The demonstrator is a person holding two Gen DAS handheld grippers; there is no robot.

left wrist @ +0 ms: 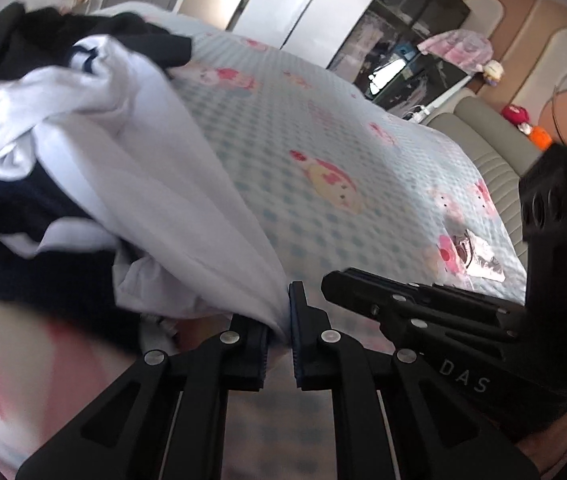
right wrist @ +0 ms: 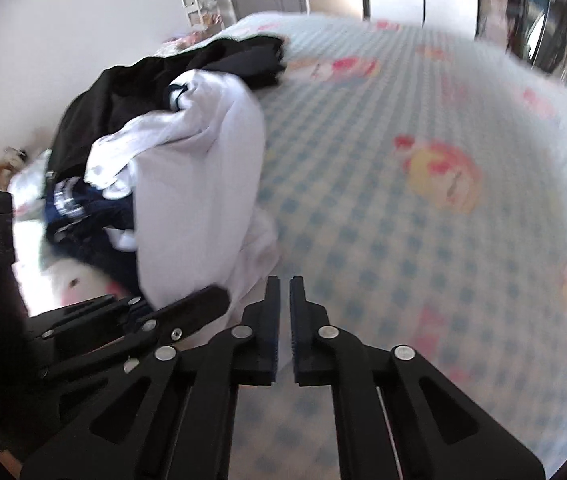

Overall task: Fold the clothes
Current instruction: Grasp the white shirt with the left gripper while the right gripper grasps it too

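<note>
A white garment [left wrist: 155, 168] is stretched from a heap of clothes down to my left gripper [left wrist: 281, 316], which is shut on its edge. The heap holds a navy piece [left wrist: 23, 240] and a black piece [left wrist: 3, 40]. My right gripper [left wrist: 333, 286] lies just right of the left one, low over the bed. In the right wrist view my right gripper [right wrist: 285, 300] has its jaws nearly together with nothing visible between them. The white garment [right wrist: 203, 184] hangs to its left, with my left gripper [right wrist: 219, 294] at the cloth's lower edge.
The bed's blue-checked cartoon sheet [left wrist: 323, 140] spreads out to the right of the heap. A crinkled plastic packet [left wrist: 479, 256] lies near its right edge. A padded beige headboard [left wrist: 491, 152] and a dark cabinet [left wrist: 403, 40] stand beyond. A white wall [right wrist: 63, 20] runs behind the heap.
</note>
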